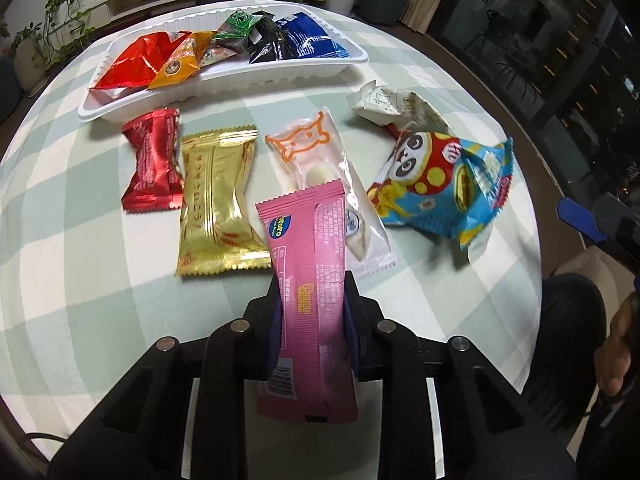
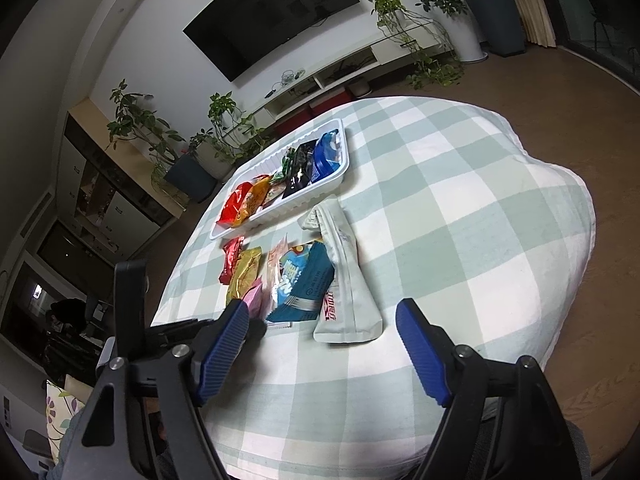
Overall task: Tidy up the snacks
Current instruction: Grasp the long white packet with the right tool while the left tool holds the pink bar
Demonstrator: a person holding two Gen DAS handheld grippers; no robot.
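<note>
My left gripper is shut on a pink snack packet, which runs lengthwise between the jaws and sticks out past them. Beyond it on the checked cloth lie a gold packet, a red packet, a clear packet with an orange cat drawing, a blue panda packet and a white packet. A white tray at the far side holds several snacks. My right gripper stands open just short of the long white packet, with the blue packet beside it.
The tray sits at the far left of the round table in the right wrist view. The table's edge curves close on the right, with wooden floor beyond. A person's hand shows at the right edge. Plants and a TV cabinet stand behind.
</note>
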